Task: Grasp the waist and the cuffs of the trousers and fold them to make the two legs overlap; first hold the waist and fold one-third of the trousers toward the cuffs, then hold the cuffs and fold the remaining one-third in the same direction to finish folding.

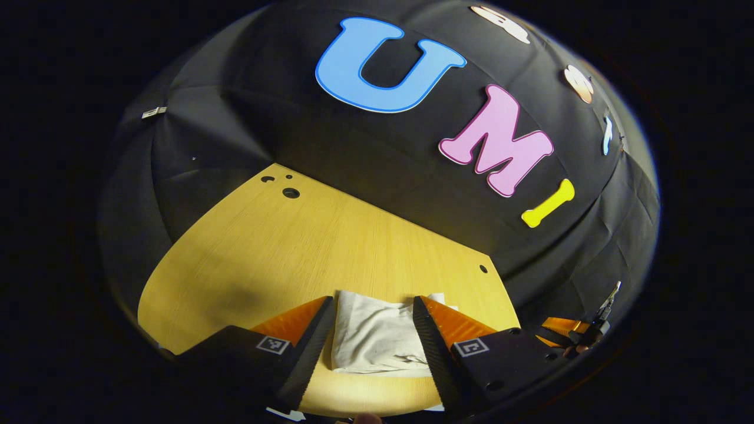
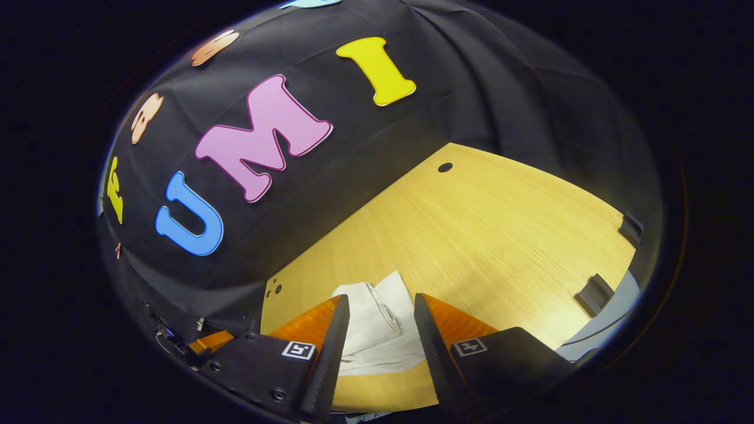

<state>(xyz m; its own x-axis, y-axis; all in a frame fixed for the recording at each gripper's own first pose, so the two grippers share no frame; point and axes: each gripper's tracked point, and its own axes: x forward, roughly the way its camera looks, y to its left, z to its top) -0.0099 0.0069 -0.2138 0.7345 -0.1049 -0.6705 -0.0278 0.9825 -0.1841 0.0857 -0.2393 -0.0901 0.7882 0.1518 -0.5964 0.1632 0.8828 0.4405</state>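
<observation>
Trousers folded on bare wooden table, unobstructed.

Folded trousers on wooden table

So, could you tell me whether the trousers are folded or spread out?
Folded: the trousers lie as a compact, layered bundle on the table, no legs stretched out.

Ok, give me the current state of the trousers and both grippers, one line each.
White cloth trousers: folded into a compact bundle, lying on the yellow wooden table.
Left gripper: jaws open, holding nothing.
Right gripper: jaws open, holding nothing.
</observation>
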